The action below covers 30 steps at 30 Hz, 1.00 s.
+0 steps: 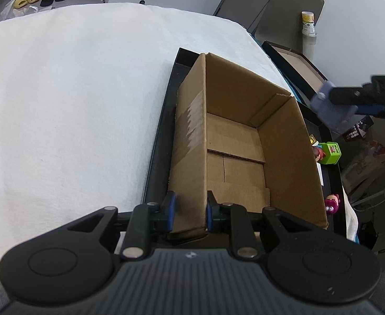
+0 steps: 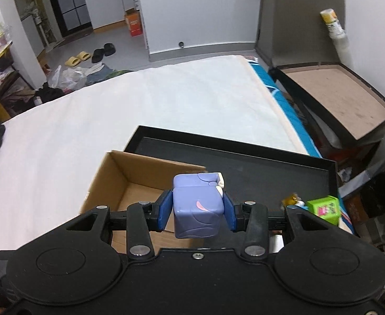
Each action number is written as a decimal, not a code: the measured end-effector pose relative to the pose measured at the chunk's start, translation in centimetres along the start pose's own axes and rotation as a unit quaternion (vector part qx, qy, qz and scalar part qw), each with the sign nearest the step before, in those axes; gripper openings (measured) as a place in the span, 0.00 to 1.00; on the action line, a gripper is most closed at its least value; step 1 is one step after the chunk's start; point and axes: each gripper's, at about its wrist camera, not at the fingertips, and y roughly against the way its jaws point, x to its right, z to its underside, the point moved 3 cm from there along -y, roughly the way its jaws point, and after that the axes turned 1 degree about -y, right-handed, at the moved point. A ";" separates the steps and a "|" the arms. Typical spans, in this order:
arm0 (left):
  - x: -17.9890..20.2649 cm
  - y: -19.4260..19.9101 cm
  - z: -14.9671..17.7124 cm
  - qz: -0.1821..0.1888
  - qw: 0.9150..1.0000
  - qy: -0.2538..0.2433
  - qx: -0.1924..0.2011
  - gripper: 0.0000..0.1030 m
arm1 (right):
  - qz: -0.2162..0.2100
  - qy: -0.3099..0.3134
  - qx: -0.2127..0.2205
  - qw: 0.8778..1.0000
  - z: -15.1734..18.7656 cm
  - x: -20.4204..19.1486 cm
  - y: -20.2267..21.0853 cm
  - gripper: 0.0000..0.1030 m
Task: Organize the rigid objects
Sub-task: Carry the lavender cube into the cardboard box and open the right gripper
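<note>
An open cardboard box (image 1: 234, 141) stands in a black tray (image 1: 163, 120) on a white cloth. My left gripper (image 1: 190, 210) is shut on the box's near left wall, one blue pad on each side of it. The box looks bare inside. My right gripper (image 2: 197, 210) is shut on a purple cube toy (image 2: 196, 204) and holds it above the tray beside the box (image 2: 129, 183). In the left wrist view the purple cube toy (image 1: 329, 105) hangs blurred off the box's right side. A green cube toy (image 1: 330, 153) and a pink figure (image 1: 333, 203) lie in the tray right of the box.
The white cloth (image 1: 74, 105) spreads wide to the left and behind the tray. A second, larger open box (image 2: 331, 97) stands off the right edge of the surface. A green cube toy (image 2: 323, 208) and a small yellow piece (image 2: 291, 199) sit in the black tray (image 2: 258, 157).
</note>
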 end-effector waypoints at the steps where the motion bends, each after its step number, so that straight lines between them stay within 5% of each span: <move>1: 0.0 0.0 0.0 0.000 1.000 -0.001 0.000 0.21 | -0.001 0.003 -0.001 1.000 -0.1 -0.4 -0.3 0.40; 30: -1.2 -0.6 -0.3 0.035 0.999 0.013 0.001 0.21 | -0.025 0.007 -0.041 0.999 1.0 -7.8 -7.7 0.41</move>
